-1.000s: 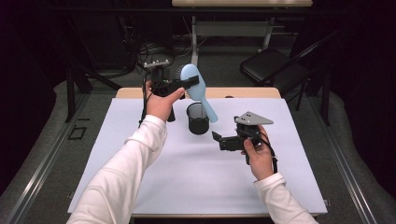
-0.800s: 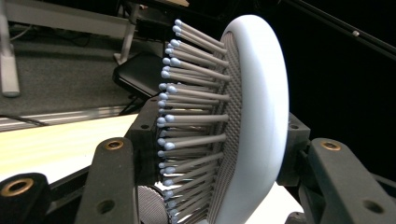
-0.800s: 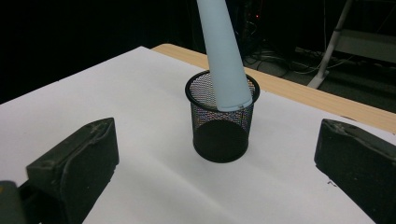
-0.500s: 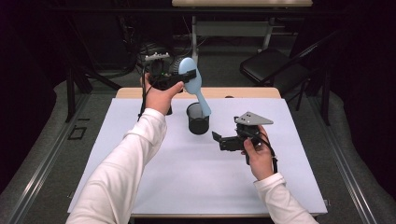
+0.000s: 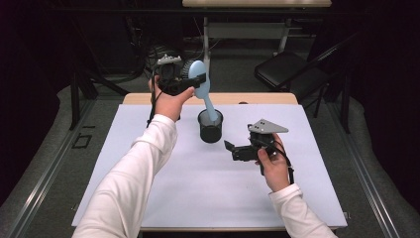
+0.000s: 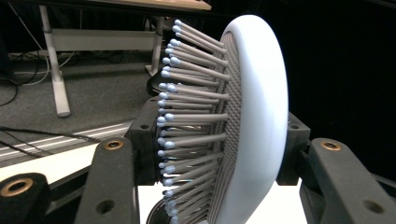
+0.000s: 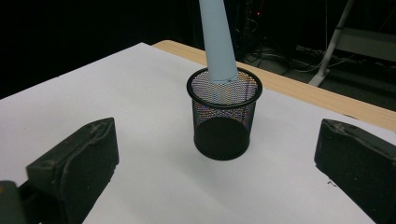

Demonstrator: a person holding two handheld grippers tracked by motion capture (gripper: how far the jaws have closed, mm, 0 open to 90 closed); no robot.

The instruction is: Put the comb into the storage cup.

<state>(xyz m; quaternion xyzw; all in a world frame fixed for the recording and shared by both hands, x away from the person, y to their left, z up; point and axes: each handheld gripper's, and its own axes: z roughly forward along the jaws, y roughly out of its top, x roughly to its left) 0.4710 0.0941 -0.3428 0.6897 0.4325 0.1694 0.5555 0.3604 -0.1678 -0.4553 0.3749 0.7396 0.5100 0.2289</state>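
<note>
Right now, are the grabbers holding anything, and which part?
The left gripper clamps the blue hairbrush by its bristled head, handle dipping into the mesh cup. The right gripper holds nothing.

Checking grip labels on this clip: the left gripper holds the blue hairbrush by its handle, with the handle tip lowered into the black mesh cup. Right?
Not quite. The left gripper clamps the blue hairbrush by its bristled head, not its handle; the left gripper view shows the jaws on either side of the head. The handle tip does sit in the black mesh cup.
</note>
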